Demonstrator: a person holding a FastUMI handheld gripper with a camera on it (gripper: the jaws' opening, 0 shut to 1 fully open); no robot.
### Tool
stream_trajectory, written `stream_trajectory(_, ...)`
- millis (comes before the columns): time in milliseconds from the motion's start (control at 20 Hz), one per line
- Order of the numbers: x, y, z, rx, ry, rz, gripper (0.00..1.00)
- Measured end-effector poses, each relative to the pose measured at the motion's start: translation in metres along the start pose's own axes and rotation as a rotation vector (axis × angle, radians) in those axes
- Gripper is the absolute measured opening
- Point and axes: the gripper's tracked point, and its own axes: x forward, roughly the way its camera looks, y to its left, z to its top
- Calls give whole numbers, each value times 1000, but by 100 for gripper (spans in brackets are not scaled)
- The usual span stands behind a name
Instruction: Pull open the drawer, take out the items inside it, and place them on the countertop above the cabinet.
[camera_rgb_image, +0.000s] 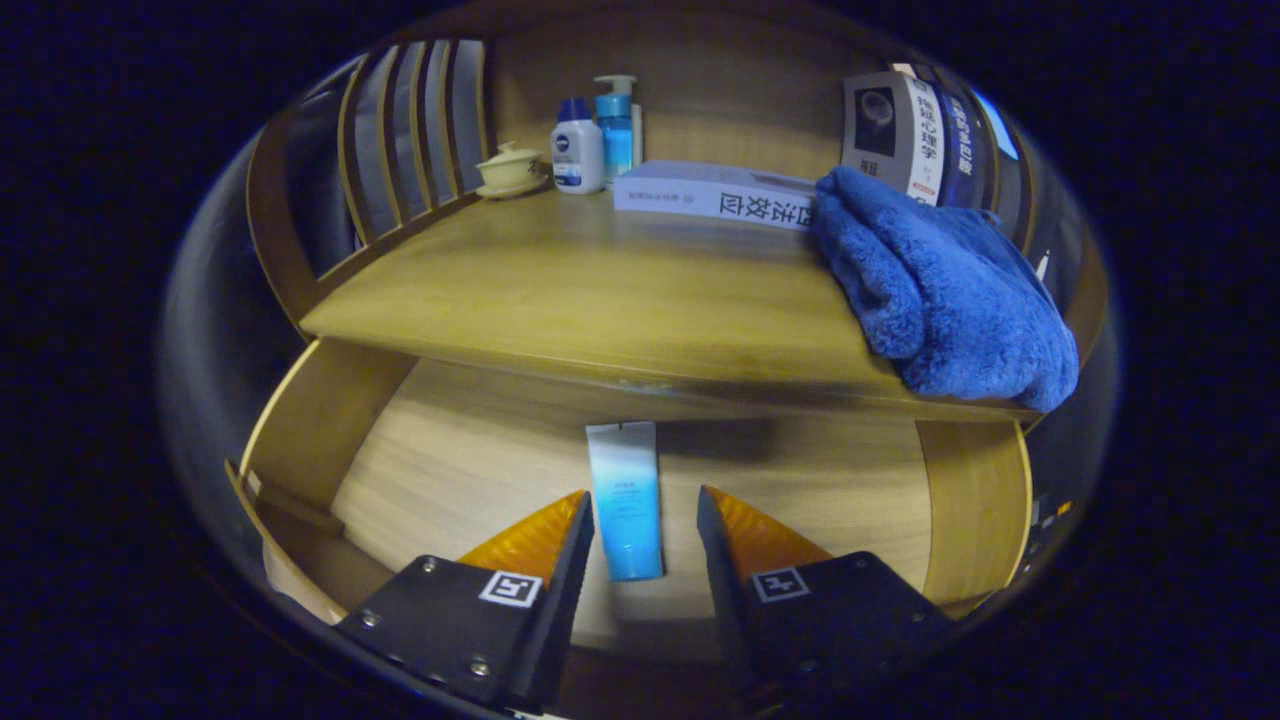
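The upright book (915, 125) reads 拖延心理学 on its spine.

Drawer (400, 470) floor: pale smooth wood grain. Countertop (600, 290): darker wood, slight sheen. Tube (626, 500): glossy plastic. Towel (940, 290): fluffy cloth. Book (715, 192): matt paper cover. Gripper (645, 520) fingers spread, straddling tube, not touching.

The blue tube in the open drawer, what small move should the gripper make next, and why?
Probably ease down and close: the gripper is open, its fingers either side of the tube without touching it, which lies flat on the drawer floor.
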Motion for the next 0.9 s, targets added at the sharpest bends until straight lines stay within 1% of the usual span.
stream_trajectory(150,3,-1,4,-2,-23,0,62)
stream_trajectory(250,4,-1,-5,-8,17,-8,61)
stream_trajectory(400,7,1,-14,-30,74,2,62)
stream_trajectory(800,10,7,-27,-35,159,36,62)
stream_trajectory(900,11,7,-31,-51,188,31,62)
